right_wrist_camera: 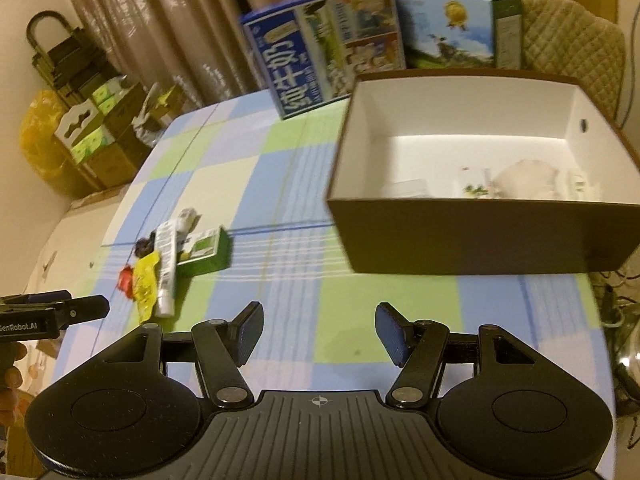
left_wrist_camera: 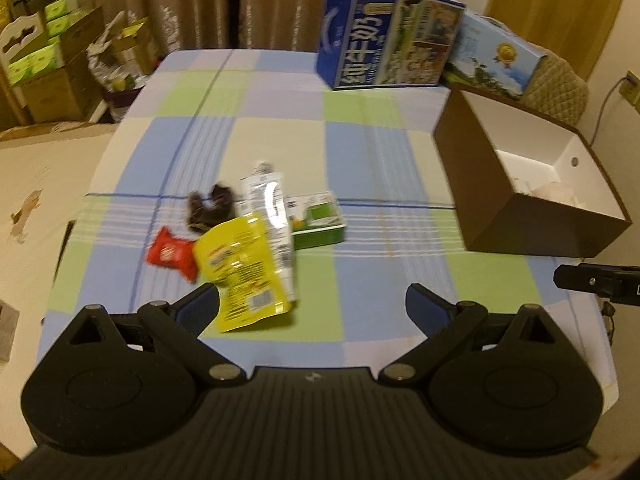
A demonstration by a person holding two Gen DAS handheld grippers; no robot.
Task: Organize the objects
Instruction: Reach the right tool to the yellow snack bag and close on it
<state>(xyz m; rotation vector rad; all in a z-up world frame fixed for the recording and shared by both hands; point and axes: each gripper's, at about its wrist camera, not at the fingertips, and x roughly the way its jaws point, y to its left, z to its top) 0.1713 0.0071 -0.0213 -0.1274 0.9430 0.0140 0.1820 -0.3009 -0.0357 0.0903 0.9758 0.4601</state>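
Left hand-held gripper [left_wrist_camera: 312,306] spread wide, empty, low in frame just short of yellow pouch [left_wrist_camera: 242,272]. Right hand-held gripper [right_wrist_camera: 319,332] likewise spread over checked table [right_wrist_camera: 360,312]. Snack heap left of centre; brown box [right_wrist_camera: 472,236] at right, few items inside.

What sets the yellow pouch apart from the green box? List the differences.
The yellow pouch is soft, flat and crinkled; the green box is rigid and square-edged. The pouch lies nearest the left gripper, the box farther back. A white tube lies between them. Both rest on the checked tablecloth.
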